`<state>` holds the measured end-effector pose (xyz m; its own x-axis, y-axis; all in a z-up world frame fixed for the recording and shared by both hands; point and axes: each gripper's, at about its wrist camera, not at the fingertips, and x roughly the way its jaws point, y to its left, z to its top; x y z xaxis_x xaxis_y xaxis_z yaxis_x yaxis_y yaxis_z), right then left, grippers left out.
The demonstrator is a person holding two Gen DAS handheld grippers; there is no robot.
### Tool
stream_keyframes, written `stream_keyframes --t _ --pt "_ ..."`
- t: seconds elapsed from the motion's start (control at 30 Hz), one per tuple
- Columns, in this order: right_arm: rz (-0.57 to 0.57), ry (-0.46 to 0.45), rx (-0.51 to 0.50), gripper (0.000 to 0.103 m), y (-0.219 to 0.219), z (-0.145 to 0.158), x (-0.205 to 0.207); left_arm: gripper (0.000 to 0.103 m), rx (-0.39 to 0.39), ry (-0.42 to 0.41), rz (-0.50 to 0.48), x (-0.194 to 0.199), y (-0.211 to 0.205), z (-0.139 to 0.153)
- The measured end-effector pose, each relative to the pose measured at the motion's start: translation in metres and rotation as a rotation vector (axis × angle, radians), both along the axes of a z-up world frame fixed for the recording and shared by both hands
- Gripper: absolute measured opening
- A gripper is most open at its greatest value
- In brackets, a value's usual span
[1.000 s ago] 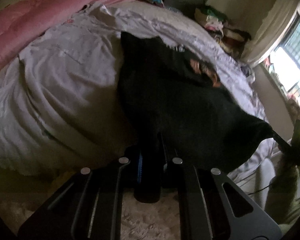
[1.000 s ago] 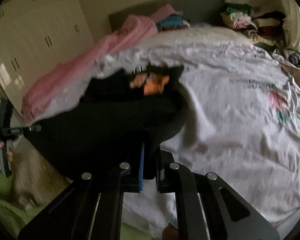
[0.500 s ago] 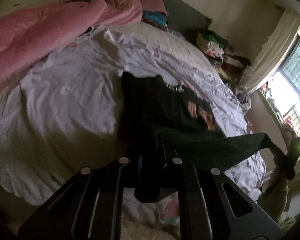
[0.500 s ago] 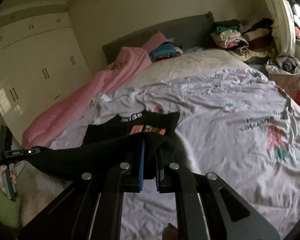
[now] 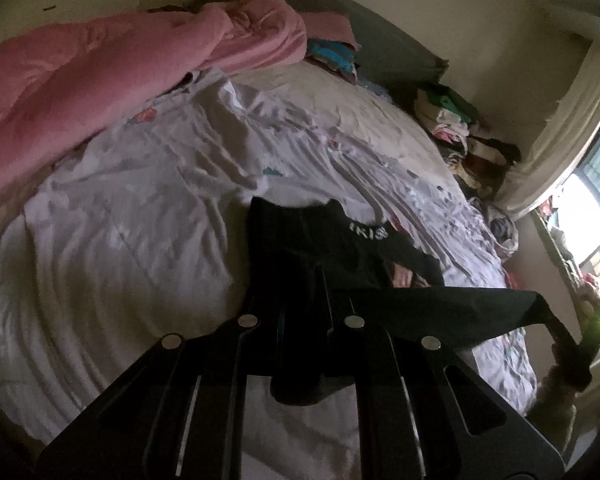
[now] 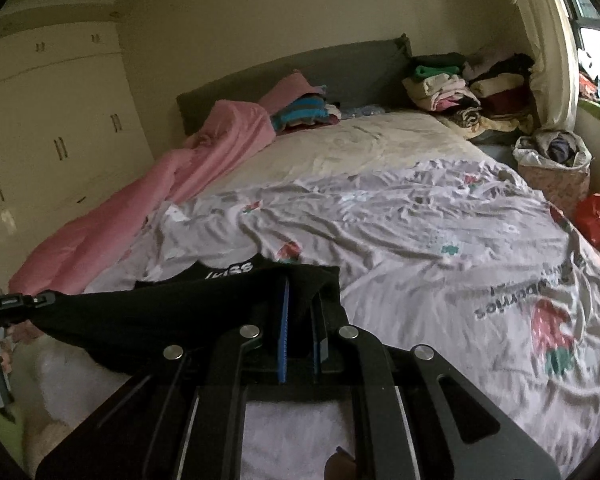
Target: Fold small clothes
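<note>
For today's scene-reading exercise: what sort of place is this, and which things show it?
Most likely a home bedroom: a wide bed with a grey headboard, built-in wardrobe doors, and heaps of clothes beside the window.

a home bedroom: rumpled bed [image 6: 400, 216], pink duvet [image 5: 100, 80], built-in wardrobe [image 6: 48, 128], heaped clothes [image 6: 468, 88].

You have open sheet [image 6: 440, 240] to the right; the pink quilt [image 6: 148, 208] bounds your left, clothes piles [image 6: 464, 92] crowd the headboard
</note>
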<state>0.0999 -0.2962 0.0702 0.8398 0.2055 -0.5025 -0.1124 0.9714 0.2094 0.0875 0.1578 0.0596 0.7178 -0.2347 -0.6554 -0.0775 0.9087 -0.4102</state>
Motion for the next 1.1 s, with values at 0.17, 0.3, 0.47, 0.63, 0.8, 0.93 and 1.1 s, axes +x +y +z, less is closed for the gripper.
stream_keyframes --t 0.17,0.3,0.47,0.63,0.8,0.93,1.1 --pt "-0.030 0.028 -0.025 0.008 0.001 -0.009 0.036 0.004 0.012 0.011 0.019 0.028 -0.001 -0.006" --pt "-0.044 0.076 -0.034 0.008 0.000 -0.025 0.062 0.004 0.031 0.028 0.029 0.048 -0.001 -0.016" --pt "-0.053 0.130 -0.054 0.008 0.001 -0.048 0.090 0.005 0.043 0.066 0.038 0.069 0.000 -0.036" --pt "-0.062 0.181 -0.071 0.008 0.006 -0.067 0.110 0.005 0.040 0.104 0.045 0.089 0.002 -0.058" --pt "-0.082 0.224 -0.105 0.016 0.014 -0.085 0.125 0.008 0.027 0.119 0.059 0.101 0.004 -0.071" --pt "-0.097 0.208 -0.123 0.031 0.013 -0.085 0.120 0.045 0.052 0.076 0.093 0.092 0.006 -0.066" --pt "-0.081 0.146 -0.155 0.047 0.017 -0.074 0.098 0.051 0.101 -0.016 0.096 0.066 0.008 -0.048"
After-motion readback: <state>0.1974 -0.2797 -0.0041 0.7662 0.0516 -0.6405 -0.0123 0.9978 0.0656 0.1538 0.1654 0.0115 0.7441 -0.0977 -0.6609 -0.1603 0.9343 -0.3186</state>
